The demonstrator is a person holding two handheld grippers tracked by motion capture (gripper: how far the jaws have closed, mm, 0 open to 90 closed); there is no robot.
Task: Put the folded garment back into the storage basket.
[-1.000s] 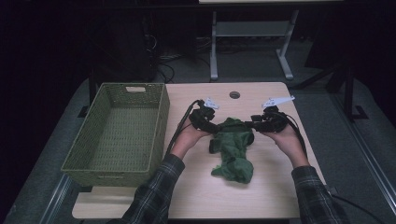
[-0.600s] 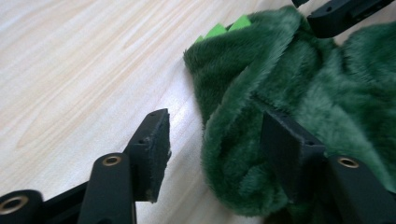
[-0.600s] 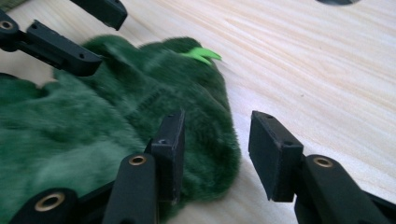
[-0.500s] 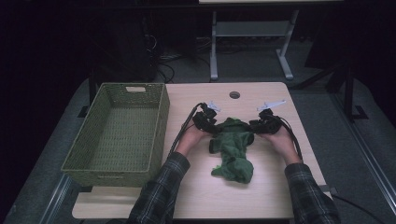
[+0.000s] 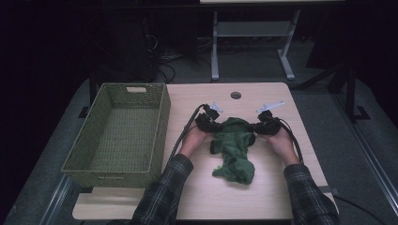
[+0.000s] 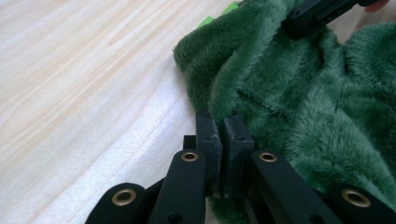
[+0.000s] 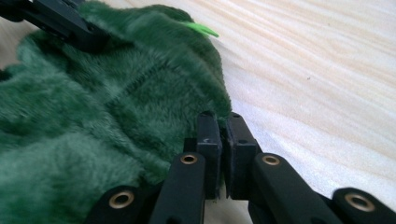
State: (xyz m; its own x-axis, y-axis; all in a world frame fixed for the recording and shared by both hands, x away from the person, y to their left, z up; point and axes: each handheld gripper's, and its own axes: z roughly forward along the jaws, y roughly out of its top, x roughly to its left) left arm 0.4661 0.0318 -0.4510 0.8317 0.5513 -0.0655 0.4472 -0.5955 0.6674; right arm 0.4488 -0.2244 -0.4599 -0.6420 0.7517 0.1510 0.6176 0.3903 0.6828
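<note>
Pale wooden tabletop bare from 12 through 6 o'clock of crumpled green fleece cloth. Tall green woven basket blocks passage at 9 o'clock.

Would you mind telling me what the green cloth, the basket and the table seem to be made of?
Green cloth: soft plush or fleece, judging by its fuzzy matte pile and limp folds. Basket: woven wicker or a similar fibre, olive-green, with a visible weave and cut-out handle. Table: pale wood or wood-look laminate, smooth, with streaky grain.
</note>
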